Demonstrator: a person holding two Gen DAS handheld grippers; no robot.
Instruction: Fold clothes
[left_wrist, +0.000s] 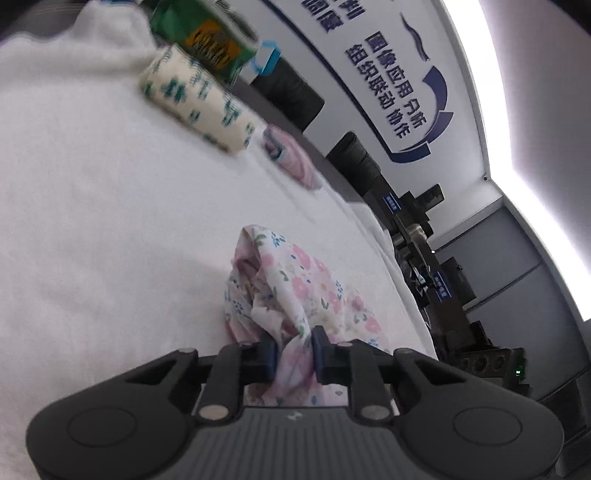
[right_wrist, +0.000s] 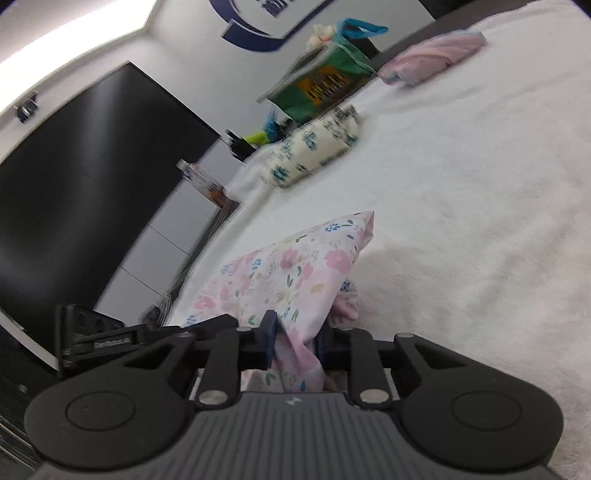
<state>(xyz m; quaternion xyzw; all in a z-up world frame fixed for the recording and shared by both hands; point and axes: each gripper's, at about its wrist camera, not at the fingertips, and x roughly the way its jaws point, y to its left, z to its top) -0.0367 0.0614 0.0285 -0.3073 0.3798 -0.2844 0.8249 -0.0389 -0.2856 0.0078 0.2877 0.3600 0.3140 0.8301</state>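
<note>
Two grippers, left (left_wrist: 293, 354) and right (right_wrist: 295, 341), each with jaws clamped on one floral garment (left_wrist: 291, 291), which is bunched directly ahead of both, over the bed (left_wrist: 92, 221) near its edge.

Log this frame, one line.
left gripper: shut on pink floral cotton garment | right gripper: shut on same garment | surface: white fleecy blanket

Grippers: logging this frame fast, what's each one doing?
Left gripper: closed on the floral garment.
Right gripper: closed on the same floral garment.
</note>
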